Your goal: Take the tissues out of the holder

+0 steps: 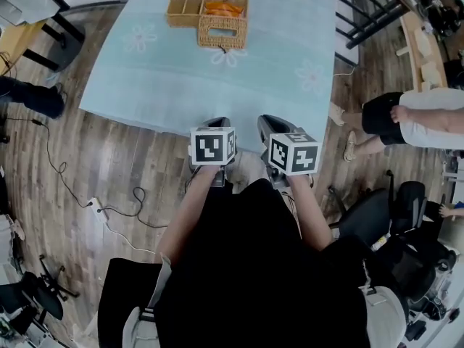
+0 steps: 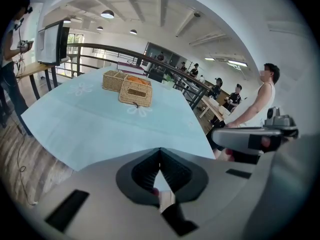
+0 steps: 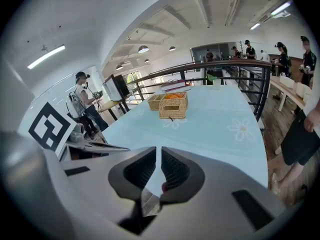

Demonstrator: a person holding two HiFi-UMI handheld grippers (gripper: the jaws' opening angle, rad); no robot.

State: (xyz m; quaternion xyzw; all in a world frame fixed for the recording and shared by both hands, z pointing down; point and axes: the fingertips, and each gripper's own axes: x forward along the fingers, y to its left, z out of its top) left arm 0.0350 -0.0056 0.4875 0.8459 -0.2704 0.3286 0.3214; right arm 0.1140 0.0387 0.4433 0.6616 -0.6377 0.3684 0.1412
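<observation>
Judging from how things lie, the task is not yet begun: the wicker tissue holder [image 1: 222,31] stands well ahead of both grippers, on the far part of the table [image 1: 145,78], and no tissue lies out of it on the cloth. Whether tissues show in its top slot is too small to tell. The left gripper [image 2: 160,151] has its jaws together at the tips with nothing between them. The right gripper [image 3: 158,151] has its jaws almost touching, with only a thin slit between, and it is also empty. Both are held low and close to the person's body, side by side, just short of the near table edge. Everything seems left to do: to bring a gripper forward over the cloth to the holder, to open the jaws, to pinch the tissues and to draw them out, perhaps with the other gripper steadying the holder. A wicker tray [image 1: 185,9] with something orange [image 1: 223,8] in it stands just beyond the holder; whether they touch cannot be told. A reach from the near side does not cross it. Between the grippers and the holder only bare cloth shows, which gives open room. To the right of the right gripper a person [image 1: 424,118] stands near the table corner, and a dark railing [image 1: 370,17] runs along the far right side. To the left of the left gripper, cables [image 1: 54,162] lie on the floor.
</observation>
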